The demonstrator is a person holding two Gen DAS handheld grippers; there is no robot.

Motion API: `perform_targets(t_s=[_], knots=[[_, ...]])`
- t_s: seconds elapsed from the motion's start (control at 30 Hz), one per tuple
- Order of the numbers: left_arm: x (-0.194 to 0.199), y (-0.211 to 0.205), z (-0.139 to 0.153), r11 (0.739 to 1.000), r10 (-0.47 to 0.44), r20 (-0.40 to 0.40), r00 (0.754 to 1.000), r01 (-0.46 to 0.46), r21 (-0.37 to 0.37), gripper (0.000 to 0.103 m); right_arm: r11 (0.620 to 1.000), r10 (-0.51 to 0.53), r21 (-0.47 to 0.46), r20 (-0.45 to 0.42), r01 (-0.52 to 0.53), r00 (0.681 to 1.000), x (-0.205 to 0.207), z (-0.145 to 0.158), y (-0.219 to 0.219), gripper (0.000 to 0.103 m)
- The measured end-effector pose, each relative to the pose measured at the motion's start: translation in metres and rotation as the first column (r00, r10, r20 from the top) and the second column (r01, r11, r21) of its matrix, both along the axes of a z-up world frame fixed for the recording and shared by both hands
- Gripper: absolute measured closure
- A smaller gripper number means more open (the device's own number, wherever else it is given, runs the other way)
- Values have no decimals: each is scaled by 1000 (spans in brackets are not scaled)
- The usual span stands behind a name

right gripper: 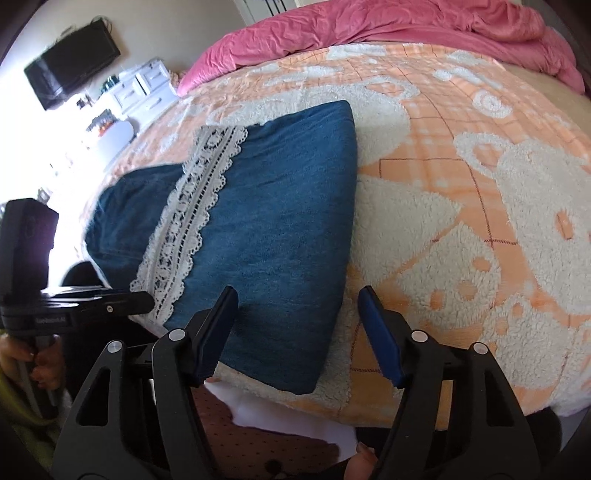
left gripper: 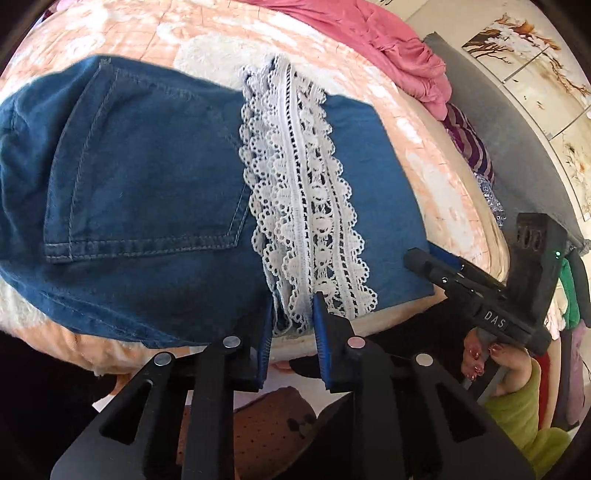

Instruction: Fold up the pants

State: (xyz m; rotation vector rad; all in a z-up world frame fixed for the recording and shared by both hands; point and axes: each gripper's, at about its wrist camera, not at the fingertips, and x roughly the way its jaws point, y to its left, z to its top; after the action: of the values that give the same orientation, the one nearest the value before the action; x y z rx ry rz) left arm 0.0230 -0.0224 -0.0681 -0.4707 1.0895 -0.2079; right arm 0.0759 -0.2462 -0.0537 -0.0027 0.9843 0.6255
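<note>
Left wrist view: the pants, blue denim with a white lace trim, lie already folded into a compact stack on the bed, at its near edge. The left tool sits at the near edge of the stack with its jaws a narrow gap apart; the lace hem lies between the blue pads, but whether they actually pinch it cannot be told. The right tool enters from the right, low beside the near right corner of the denim.

Right wrist view: the right tool is spread wide and holds nothing. Its left pad rests over the near part of the pants; its right pad is over bare bed. The pink duvet lies bunched at the far side, well apart.

Handling judgement: denim is light, soft but moderately stiff, and should hold a crease without slipping. The lace trim is open-worked and likely to snag or stretch, so do not pull by it alone. Take hold at the thick folded denim edges, all layers together. The task appears near completion.
</note>
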Motion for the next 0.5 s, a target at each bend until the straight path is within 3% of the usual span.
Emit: perform_targets(t_s=[0.17,0.3,0.4,0.5], knots=[[2,-4,4,999,-8,16,1000,7,44,79,999,-12,-42,153,19,988,-16,28,3,42],[3,-5,9,998,-10,22,1000,8,69,77,996,82,-60,238,-70,968,-29,45,21,42],[0,-7,15,994,-11,36,999,7,106,75,987,135,-122,230,-109,964,-28,36,37,42],[-2,-4,20,992,-4,48,999,-2,124,73,983,127,-156,165,-102,978,-22,19,44,42]])
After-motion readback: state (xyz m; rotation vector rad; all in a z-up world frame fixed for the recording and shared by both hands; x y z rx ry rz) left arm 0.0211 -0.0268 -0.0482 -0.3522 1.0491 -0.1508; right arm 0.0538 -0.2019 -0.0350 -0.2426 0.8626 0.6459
